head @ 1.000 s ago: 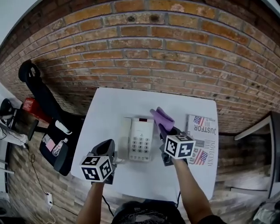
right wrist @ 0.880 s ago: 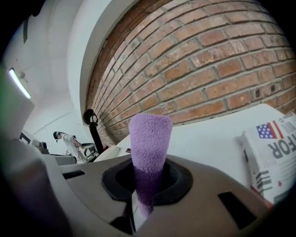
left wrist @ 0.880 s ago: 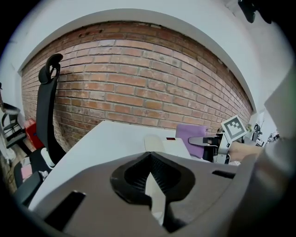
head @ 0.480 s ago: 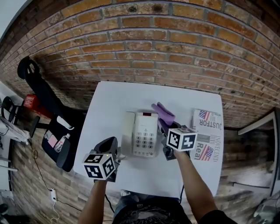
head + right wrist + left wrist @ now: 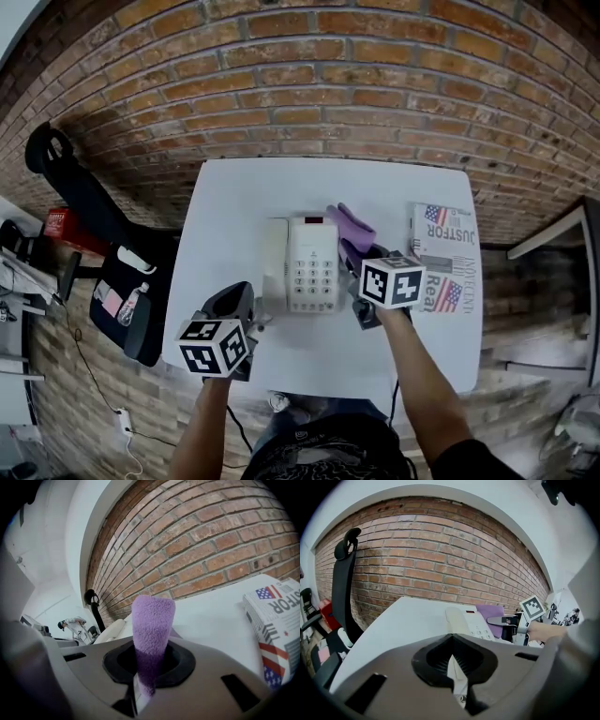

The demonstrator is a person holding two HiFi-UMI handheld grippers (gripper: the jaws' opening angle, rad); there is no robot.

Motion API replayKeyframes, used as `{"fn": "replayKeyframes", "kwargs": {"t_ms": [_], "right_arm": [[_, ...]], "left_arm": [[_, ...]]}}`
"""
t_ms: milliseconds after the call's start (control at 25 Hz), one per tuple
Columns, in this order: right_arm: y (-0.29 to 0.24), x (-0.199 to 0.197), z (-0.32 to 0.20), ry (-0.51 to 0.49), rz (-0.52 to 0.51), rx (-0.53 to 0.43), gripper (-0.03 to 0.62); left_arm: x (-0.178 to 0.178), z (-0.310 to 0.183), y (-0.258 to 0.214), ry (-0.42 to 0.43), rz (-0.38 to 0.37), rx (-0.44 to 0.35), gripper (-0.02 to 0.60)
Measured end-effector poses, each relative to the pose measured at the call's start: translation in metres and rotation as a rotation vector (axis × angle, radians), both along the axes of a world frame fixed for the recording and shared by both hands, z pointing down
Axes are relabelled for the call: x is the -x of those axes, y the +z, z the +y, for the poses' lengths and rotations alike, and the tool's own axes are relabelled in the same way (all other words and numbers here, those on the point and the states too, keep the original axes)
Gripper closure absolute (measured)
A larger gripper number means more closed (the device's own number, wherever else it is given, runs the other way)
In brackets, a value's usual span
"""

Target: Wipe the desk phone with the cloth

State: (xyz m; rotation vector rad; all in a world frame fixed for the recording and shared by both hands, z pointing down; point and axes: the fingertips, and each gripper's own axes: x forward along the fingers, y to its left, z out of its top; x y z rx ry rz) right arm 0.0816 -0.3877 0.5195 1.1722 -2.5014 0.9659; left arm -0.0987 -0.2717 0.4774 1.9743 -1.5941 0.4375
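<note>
Desk phone [image 5: 312, 264] lies just left of the cloth [image 5: 352, 232] clamped in the right gripper [image 5: 357, 270]. Sweep lightly across the keys. The left gripper [image 5: 232, 306] has its jaws together.

The head view is looking steeply down at the desk phone [image 5: 311, 267]. Both gripper views are skimming the table [image 5: 393, 620], facing the brick wall [image 5: 440, 569].

Cloth [image 5: 351, 234] between desk phone [image 5: 312, 264] and newspaper [image 5: 444, 253]
</note>
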Motion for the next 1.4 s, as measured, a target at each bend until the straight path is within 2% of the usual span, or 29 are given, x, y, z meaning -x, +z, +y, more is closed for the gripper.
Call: {"fn": "replayKeyframes", "kwargs": {"t_ms": [840,1400], "right_arm": [[0.010,-0.003,0.074,0.046,0.045,0.029,0.549],[0.012,0.000,0.121,0.112,0.064,0.044,0.549]], "left_arm": [[0.001,0.032,-0.002,0.089,0.028,-0.019,0.577],[0.010,0.056,-0.002,0.146,0.058,-0.037,0.577]]}}
